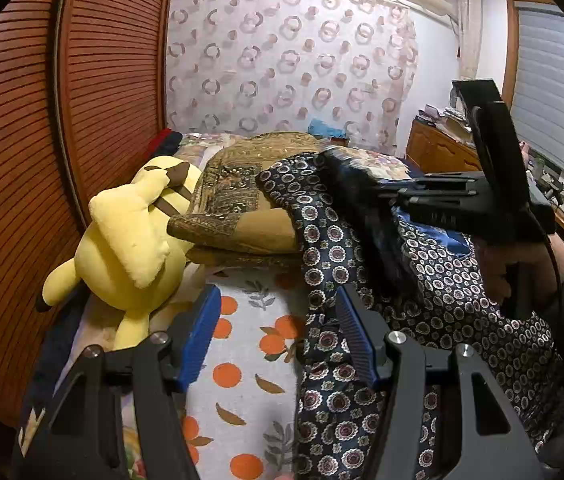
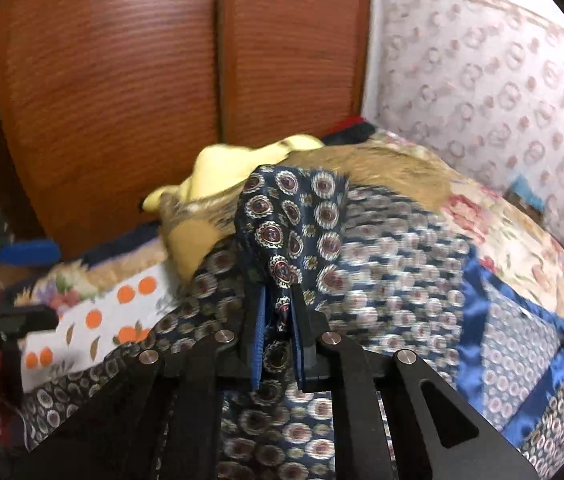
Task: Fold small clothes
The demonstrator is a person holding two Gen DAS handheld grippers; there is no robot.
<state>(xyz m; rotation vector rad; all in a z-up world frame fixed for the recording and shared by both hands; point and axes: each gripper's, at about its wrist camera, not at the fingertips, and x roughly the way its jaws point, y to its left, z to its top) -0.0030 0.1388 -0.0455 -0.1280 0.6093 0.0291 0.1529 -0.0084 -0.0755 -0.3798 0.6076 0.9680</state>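
A navy garment (image 1: 434, 280) printed with round medallions and lined in blue satin lies spread over the bed. In the left wrist view my left gripper (image 1: 278, 340) stands open low over the orange-print sheet (image 1: 242, 364), its right finger (image 1: 356, 340) against the garment's left edge. My right gripper (image 2: 278, 300) is shut on a raised fold of the garment (image 2: 294, 220), and the cloth peaks up out of its blue pads (image 2: 260, 328). In the left wrist view a hand holds that right gripper (image 1: 338, 168) from the right side, its tips blurred over the cloth.
A yellow plush toy (image 1: 130, 240) lies at the left beside brown louvred wardrobe doors (image 1: 42, 160). A gold patterned cushion (image 1: 242, 200) sits behind the garment. A ring-patterned curtain (image 1: 290, 64) hangs on the far wall, with a wooden dresser (image 1: 438, 148) at the right.
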